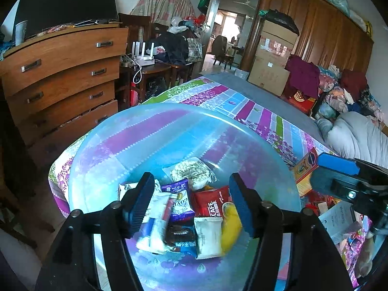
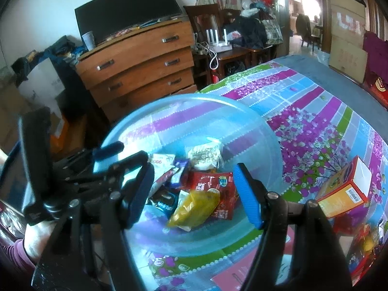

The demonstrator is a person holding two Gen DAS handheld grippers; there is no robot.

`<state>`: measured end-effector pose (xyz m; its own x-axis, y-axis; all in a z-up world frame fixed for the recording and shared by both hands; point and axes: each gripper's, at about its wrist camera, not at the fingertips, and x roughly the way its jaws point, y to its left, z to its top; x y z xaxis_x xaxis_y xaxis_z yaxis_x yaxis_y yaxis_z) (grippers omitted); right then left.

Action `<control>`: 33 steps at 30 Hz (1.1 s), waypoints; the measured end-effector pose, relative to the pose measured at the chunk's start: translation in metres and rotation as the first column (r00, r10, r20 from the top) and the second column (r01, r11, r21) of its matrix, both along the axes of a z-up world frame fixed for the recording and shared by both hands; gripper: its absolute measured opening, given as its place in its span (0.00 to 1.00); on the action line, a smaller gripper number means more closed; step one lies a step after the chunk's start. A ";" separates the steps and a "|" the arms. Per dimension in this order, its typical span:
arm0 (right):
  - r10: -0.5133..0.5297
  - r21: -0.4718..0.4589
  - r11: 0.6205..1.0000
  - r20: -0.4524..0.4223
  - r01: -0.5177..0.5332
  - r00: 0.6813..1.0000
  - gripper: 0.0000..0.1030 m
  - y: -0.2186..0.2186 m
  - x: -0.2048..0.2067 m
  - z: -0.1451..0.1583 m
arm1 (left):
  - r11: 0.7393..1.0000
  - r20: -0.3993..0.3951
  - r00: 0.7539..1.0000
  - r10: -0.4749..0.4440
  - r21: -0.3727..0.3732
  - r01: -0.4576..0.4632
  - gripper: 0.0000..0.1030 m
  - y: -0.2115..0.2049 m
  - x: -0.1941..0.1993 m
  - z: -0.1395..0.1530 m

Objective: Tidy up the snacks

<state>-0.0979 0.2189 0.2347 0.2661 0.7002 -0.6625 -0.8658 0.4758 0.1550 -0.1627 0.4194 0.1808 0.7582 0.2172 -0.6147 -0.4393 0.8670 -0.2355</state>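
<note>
Crinkly snack packets [image 1: 184,208] — round translucent plastic basin [image 1: 101,145]

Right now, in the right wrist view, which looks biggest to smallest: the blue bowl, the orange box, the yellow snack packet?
1. blue bowl, easily the biggest.
2. orange box.
3. yellow snack packet.
The box and the packet look close in size, so their order is unsure.
</note>
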 end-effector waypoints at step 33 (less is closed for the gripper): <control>-0.685 -0.162 0.726 -0.077 0.668 0.725 0.72 -0.449 0.100 -0.147 | 0.633 0.006 0.635 -0.772 0.080 0.770 0.70 -0.374 0.026 0.001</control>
<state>0.0016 -0.2304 0.0882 0.5507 0.2825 -0.7855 -0.2838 0.9483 0.1421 -0.1366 0.0458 0.1821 0.6890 -0.4194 -0.5910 0.4037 0.8994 -0.1677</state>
